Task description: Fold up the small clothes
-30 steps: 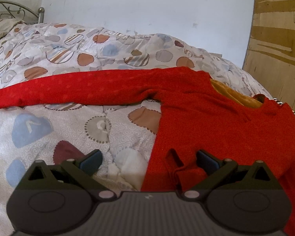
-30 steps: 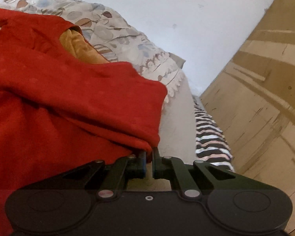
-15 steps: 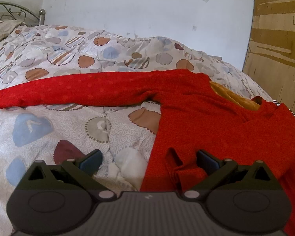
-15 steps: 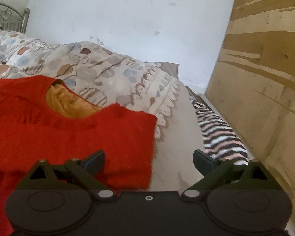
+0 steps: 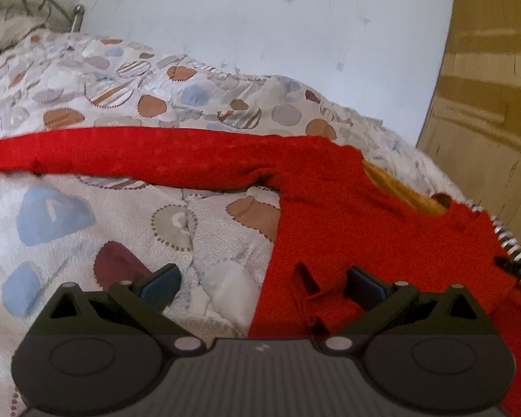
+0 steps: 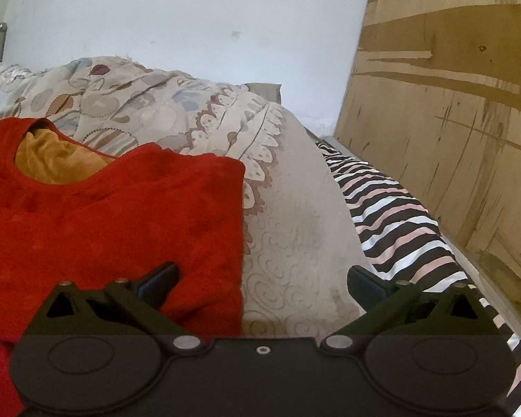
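A red long-sleeved garment (image 5: pixel 364 226) with a yellow lining (image 5: pixel 399 191) at the neck lies flat on the quilt. Its left sleeve (image 5: pixel 156 156) stretches straight out to the left. My left gripper (image 5: pixel 262 279) hovers open over the garment's left side edge, and a small red wrinkle rises near its right finger. In the right wrist view the garment (image 6: pixel 121 215) has its right side folded in, giving a straight right edge. My right gripper (image 6: pixel 262 278) is opening its jaws wide over that edge. Its left finger is above the red cloth and its right finger above the quilt, and neither pad presses on anything.
The patterned quilt (image 5: pixel 121 208) covers the bed. A black, white and pink striped cloth (image 6: pixel 399 215) runs along the bed's right side. A wooden board (image 6: pixel 451 104) stands against it. A metal bedhead (image 5: pixel 34 0) shows at the far left, and a white wall stands behind.
The right gripper let go of the red cloth it was pinching, opened wide, rolled level and slid away from the fold, which now rests flat. The left gripper has barely moved.
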Available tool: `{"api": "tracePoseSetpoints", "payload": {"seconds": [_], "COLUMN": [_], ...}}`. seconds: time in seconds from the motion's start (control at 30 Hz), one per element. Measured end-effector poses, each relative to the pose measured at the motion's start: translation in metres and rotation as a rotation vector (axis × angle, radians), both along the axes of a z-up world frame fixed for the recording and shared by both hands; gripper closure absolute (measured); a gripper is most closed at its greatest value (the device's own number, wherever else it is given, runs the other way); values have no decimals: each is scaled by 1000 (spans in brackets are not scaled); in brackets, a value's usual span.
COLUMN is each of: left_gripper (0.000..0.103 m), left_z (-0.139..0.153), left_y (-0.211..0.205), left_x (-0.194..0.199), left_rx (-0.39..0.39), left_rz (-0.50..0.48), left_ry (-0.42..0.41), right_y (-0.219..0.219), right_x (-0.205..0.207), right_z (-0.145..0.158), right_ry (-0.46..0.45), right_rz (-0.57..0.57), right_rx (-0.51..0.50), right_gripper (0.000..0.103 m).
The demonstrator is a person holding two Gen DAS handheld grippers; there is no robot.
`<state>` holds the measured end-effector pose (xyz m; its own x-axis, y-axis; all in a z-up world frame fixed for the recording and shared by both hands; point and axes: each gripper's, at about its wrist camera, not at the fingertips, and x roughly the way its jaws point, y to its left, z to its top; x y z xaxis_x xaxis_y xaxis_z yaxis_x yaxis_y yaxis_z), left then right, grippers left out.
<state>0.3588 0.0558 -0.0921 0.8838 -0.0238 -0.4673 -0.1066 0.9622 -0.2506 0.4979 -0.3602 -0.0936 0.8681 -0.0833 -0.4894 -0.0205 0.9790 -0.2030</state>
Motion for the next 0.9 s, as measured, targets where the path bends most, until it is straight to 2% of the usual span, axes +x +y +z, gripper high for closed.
{"api": "tracePoseSetpoints", "payload": {"seconds": [0.23, 0.33, 0.4, 0.5, 0.6, 0.7, 0.8, 0.9], "left_gripper": [0, 0, 0, 0, 0, 0, 0, 0], "left_z": [-4, -4, -4, -4, -4, 11, 31, 49], "left_y": [14, 15, 15, 15, 16, 23, 35, 64], "left_x": [-7, -8, -8, -8, -10, -19, -29, -39], "left_rx": [-100, -103, -103, -101, -115, -131, -97, -87], "left_rz": [-4, -5, -4, -4, -3, 44, 37, 73], "left_ry": [-42, -41, -41, -40, -49, -57, -69, -65], "right_y": [-6, -5, -4, 9, 36, 60, 78, 99], "right_x": [-4, -22, -45, -75, -106, -143, -171, -181], "right_z": [1, 25, 45, 67, 77, 75, 58, 36], "right_ry": [-12, -74, -139, -115, -53, -56, -56, -25], "right_rz": [24, 37, 52, 82, 140, 172, 215, 228], "right_rx": [52, 98, 199, 305, 317, 341, 379, 318], "right_gripper": [1, 1, 1, 1, 0, 0, 0, 0]}}
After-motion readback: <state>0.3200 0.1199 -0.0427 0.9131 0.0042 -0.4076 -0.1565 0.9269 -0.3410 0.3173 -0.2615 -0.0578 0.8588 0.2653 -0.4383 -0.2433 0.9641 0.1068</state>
